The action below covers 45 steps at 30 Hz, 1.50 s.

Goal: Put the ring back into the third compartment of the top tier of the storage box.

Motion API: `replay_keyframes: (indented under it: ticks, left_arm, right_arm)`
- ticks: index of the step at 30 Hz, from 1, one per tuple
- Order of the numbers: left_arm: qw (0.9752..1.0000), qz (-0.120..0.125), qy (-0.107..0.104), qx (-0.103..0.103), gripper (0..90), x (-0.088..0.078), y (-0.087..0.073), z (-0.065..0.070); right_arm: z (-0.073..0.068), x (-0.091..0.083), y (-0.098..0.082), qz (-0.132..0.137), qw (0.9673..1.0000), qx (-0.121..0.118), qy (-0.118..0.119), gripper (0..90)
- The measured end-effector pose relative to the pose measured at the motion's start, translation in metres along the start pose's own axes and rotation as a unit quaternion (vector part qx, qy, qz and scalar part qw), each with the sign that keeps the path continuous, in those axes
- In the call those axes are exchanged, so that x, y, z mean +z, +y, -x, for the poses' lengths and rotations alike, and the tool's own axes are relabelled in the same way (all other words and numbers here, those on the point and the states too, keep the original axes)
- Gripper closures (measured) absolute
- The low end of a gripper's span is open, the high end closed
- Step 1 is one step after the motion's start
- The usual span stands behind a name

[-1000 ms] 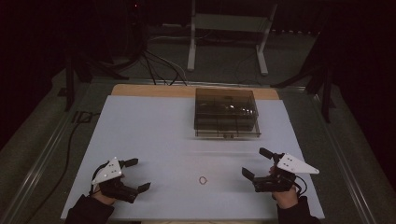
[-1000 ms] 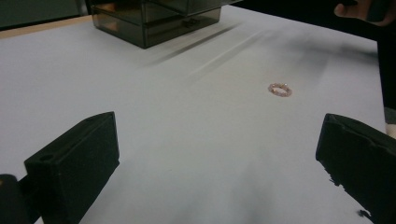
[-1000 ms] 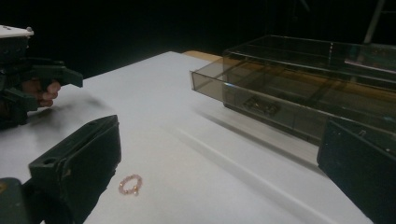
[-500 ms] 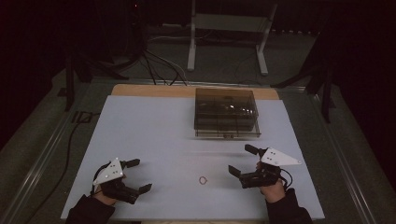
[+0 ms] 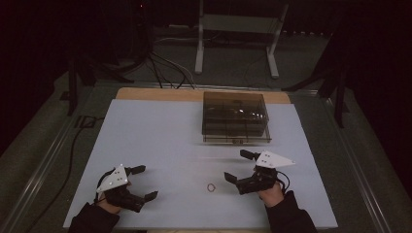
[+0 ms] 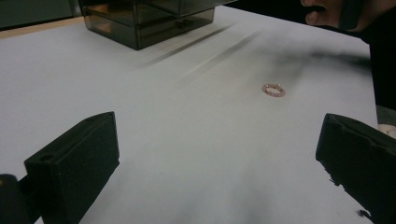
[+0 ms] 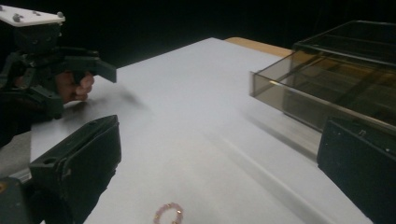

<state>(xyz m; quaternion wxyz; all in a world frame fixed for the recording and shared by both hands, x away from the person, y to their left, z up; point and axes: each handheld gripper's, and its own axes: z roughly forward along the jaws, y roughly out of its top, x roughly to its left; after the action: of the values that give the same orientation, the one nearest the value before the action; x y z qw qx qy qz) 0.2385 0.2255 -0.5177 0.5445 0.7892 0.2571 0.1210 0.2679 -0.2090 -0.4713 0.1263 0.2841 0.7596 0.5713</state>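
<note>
Because the little ring [image 5: 211,187] lies flat on the white table [image 5: 160,145] just beside the wide-open right gripper [image 5: 241,167], the jaws could bump it and push it away.

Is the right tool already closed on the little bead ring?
No, the right tool is open and the bead ring lies free on the table, just short of it.

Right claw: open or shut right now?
Open. The right claw has its jaws spread wide apart with nothing between them, a little short of the small bead ring lying flat on the table.
</note>
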Motion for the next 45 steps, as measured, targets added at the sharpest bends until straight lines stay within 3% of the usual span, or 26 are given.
replay_keyframes:
  ticks: [14, 16, 28, 36, 45]
  left_arm:
    - [1.0000, 0.006, -0.001, 0.002, 0.6, -0.001, 0.000, 0.000]
    - [1.0000, 0.007, -0.001, -0.001, 0.6, -0.002, 0.000, 0.000]
    - [1.0000, 0.005, -0.003, 0.001, 0.6, -0.001, 0.000, 0.000]
    - [1.0000, 0.004, -0.005, 0.001, 0.6, -0.001, 0.000, 0.001]
    - [1.0000, 0.004, -0.005, 0.000, 0.6, -0.001, 0.000, 0.001]
  right_arm:
    - [-0.007, 0.026, -0.001, -0.023, 0.9993, 0.002, 0.030, 0.0]
    - [-0.010, 0.034, -0.004, -0.039, 0.9984, -0.003, 0.040, 0.0]
    - [-0.013, 0.049, -0.014, -0.073, 0.9956, 0.000, 0.059, 3.0]
    - [-0.012, 0.056, -0.021, -0.089, 0.9943, -0.003, 0.060, 3.2]
    - [-0.012, 0.060, -0.025, -0.120, 0.9918, -0.013, 0.041, 11.2]
